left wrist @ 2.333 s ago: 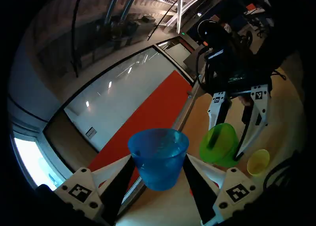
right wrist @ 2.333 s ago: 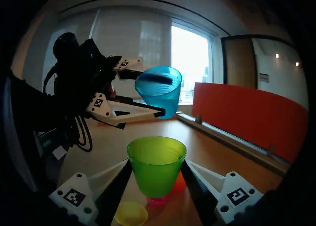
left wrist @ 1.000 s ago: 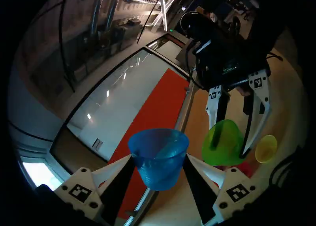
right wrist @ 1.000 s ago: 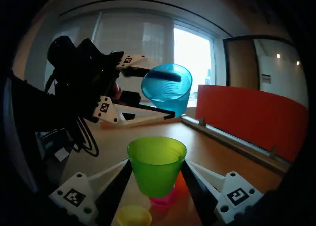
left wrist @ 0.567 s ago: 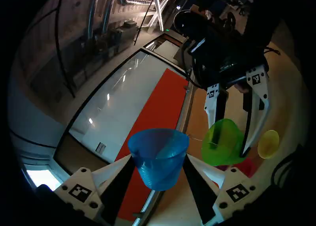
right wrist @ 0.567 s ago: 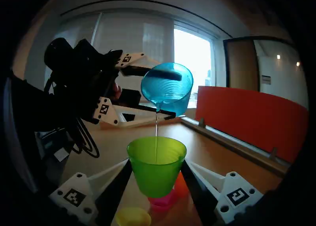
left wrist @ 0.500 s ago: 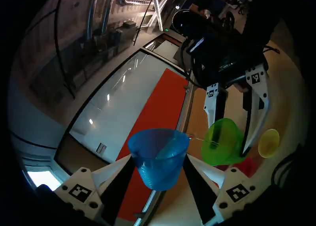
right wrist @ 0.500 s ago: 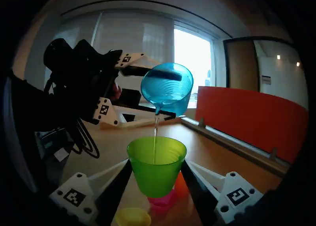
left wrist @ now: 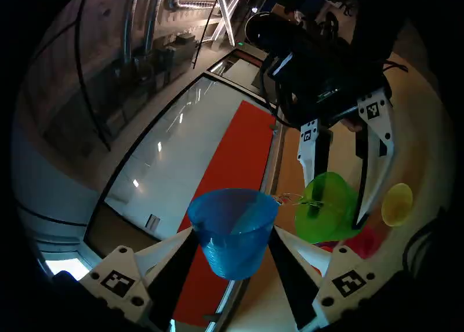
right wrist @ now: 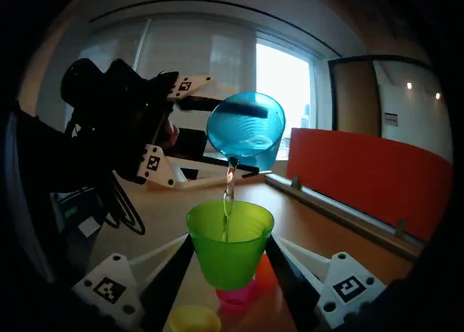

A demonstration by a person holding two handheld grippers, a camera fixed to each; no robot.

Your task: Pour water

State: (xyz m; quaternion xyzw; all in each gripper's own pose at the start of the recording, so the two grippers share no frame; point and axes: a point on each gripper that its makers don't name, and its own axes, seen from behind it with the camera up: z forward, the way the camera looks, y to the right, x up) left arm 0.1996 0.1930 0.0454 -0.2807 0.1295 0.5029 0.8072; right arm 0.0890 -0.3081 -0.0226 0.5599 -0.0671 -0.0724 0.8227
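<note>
My left gripper (left wrist: 232,248) is shut on a blue plastic cup (left wrist: 233,230), tipped far over. In the right gripper view that blue cup (right wrist: 246,127) hangs above and behind a green cup (right wrist: 229,248), and a thin stream of water (right wrist: 228,195) falls from its lip into the green cup. My right gripper (right wrist: 229,256) is shut on the green cup and keeps it upright above the wooden table (right wrist: 156,216). In the left gripper view the green cup (left wrist: 325,207) sits between the right gripper's white fingers (left wrist: 371,158).
A yellow cup (right wrist: 191,319), a pink cup (right wrist: 235,302) and an orange cup (right wrist: 265,272) stand on the table below the green cup. A red partition (right wrist: 377,181) runs along the table's far edge. Black cables (right wrist: 124,207) lie at the left.
The blue cup has tipped further and moved over the green cup. Water began to run about half a second ago, and the stream is now thicker. The green cup has stayed put.
</note>
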